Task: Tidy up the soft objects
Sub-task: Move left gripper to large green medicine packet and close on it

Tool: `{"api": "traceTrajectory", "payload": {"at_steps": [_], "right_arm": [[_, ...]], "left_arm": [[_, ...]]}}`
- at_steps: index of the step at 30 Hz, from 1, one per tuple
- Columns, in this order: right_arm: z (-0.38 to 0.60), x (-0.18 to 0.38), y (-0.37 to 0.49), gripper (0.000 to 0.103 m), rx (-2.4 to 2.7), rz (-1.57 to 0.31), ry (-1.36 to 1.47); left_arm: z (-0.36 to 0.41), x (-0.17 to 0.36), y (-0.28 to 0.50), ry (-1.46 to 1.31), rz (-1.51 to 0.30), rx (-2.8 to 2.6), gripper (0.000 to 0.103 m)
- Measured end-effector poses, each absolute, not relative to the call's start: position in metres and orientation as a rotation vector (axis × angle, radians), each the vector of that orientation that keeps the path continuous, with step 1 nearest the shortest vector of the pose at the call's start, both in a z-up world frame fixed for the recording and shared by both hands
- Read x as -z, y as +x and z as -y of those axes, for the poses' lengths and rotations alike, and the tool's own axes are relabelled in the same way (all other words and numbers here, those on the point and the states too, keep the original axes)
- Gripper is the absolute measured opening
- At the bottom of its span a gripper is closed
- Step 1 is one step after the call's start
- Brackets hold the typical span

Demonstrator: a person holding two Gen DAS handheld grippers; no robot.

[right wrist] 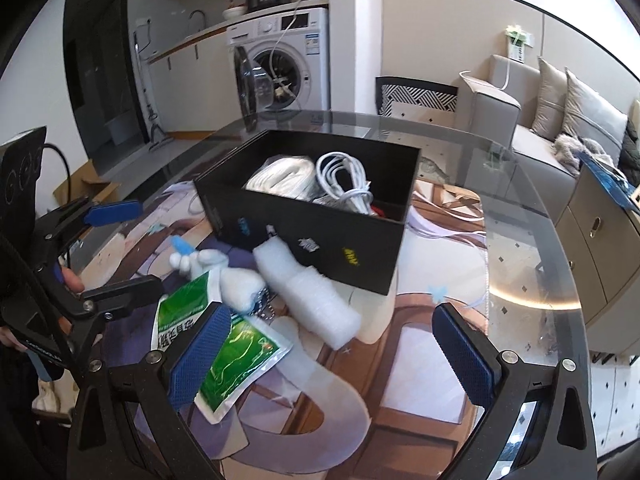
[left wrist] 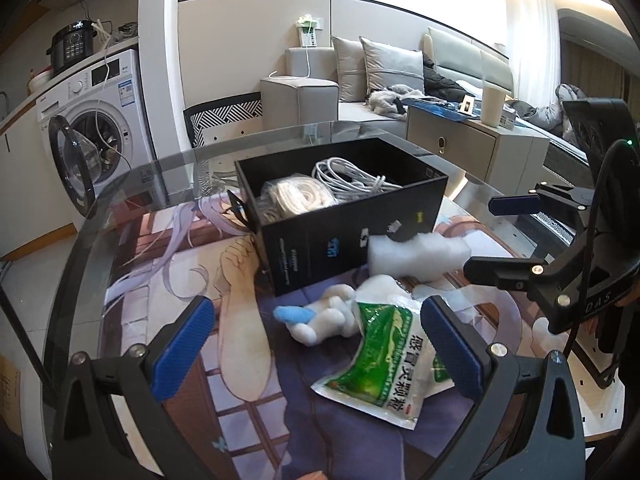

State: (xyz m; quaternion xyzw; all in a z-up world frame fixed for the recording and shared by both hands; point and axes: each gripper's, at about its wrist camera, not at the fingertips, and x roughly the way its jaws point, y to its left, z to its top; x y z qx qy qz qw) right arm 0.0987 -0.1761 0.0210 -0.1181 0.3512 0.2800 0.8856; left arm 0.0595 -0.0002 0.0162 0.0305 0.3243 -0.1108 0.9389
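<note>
**Q:** State of your tools?

**A:** My left gripper [left wrist: 320, 344] hangs above the mat with its jaws spread wide and nothing between them. My right gripper [right wrist: 340, 352] is likewise spread and empty.

**Q:** What lies nearest, and where?

**A:** From the left gripper, the green sachet [left wrist: 384, 356] sits at about 1 o'clock, its right end close by my right-hand pad. The plush toy [left wrist: 328, 316] lies just beyond at 12 o'clock and overlaps the sachet's top edge. The foam roll [left wrist: 416, 254] is further out at 1 o'clock, touching the box front. My judgement: the left is nearer sachet and toy.

**Q:** And from the right?

**A:** The foam roll runs from 12 o'clock up toward 11, its long axis slanting away to the left, far end against the box. It is the right gripper's closest item, I judge; a grasp must cross that axis.

**Q:** Containers?

**A:** One black box [right wrist: 320, 240], open-topped, at 12 o'clock in both views. It holds a white cable coil [right wrist: 344, 184] and a bagged rope bundle [right wrist: 280, 178]. Something red shows beneath; unidentifiable.
</note>
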Motion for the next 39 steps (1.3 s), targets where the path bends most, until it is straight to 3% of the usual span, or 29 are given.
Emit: {"api": "traceTrajectory", "payload": {"at_steps": [39], "right_arm": [[0.161, 0.005, 0.093, 0.102, -0.662, -0.855, -0.361]], "left_arm": [[0.019, 0.011, 0.058, 0.147, -0.851, 0.370, 0.103]]}}
